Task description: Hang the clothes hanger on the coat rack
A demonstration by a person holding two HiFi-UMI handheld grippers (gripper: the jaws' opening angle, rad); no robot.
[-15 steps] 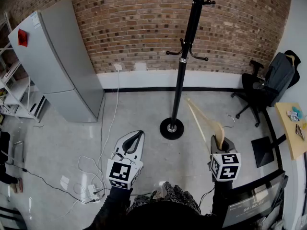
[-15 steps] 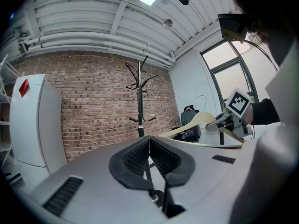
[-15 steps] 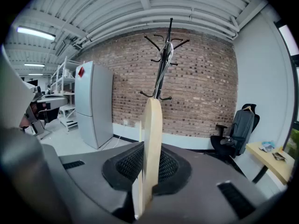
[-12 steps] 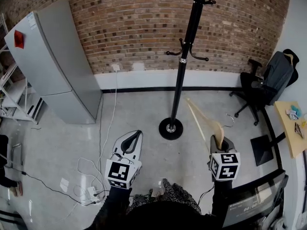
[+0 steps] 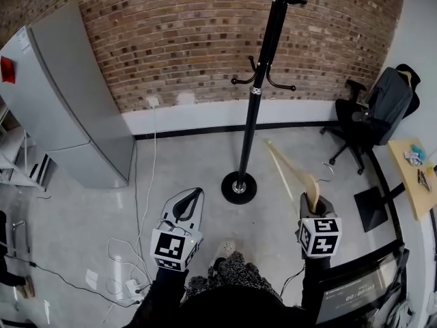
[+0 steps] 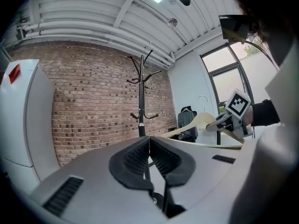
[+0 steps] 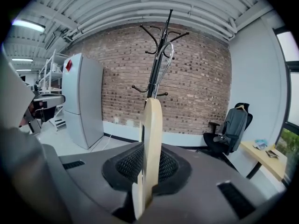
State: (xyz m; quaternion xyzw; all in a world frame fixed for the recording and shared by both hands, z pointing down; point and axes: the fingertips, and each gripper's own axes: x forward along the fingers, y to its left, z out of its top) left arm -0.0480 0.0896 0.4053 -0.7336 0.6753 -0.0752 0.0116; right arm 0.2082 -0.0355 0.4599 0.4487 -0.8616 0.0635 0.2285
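A black coat rack stands ahead on a round base, in front of the brick wall; its hooks branch at mid height and at the top. My right gripper is shut on a pale wooden clothes hanger with a metal hook, held well short of the rack. In the right gripper view the hanger stands edge-on between the pads, its hook in line with the rack. My left gripper is shut and holds nothing; its view shows the rack and the hanger.
A grey fridge stands left against the wall. White cables and a power strip lie on the floor at left. An office chair with a dark jacket and a wooden desk are at right.
The view has shifted: the rack, fridge and chair have slid slightly left in the head view. Both grippers keep their places in it, and the hanger stays gripped.
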